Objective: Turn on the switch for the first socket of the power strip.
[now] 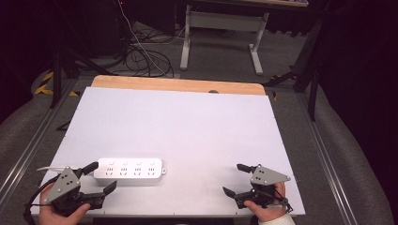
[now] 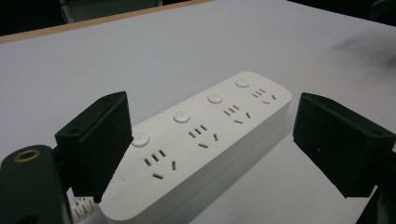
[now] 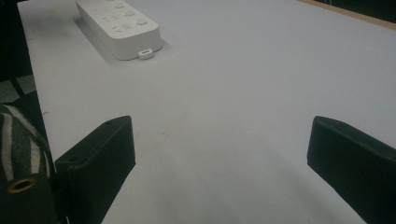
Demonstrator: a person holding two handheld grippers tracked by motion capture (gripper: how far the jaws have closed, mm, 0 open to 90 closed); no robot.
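Note:
A white power strip (image 1: pixel 129 171) with several sockets lies flat near the table's front left. My left gripper (image 1: pixel 100 176) stands open at its left end, jaws apart on either side of that end without pressing on it. The left gripper view has the power strip (image 2: pixel 205 140) running away between the two black pads. My right gripper (image 1: pixel 234 179) hovers open near the front right of the table, nothing between its fingers. From the right gripper view the power strip (image 3: pixel 120 24) lies far off at the upper left.
The white table top (image 1: pixel 187 126) has a wooden strip (image 1: pixel 178 85) along its far edge. Beyond it are a desk frame (image 1: pixel 220 33) and loose cables (image 1: pixel 145 58) on the floor. A thin white cable (image 1: pixel 49 168) trails from the strip's left end.

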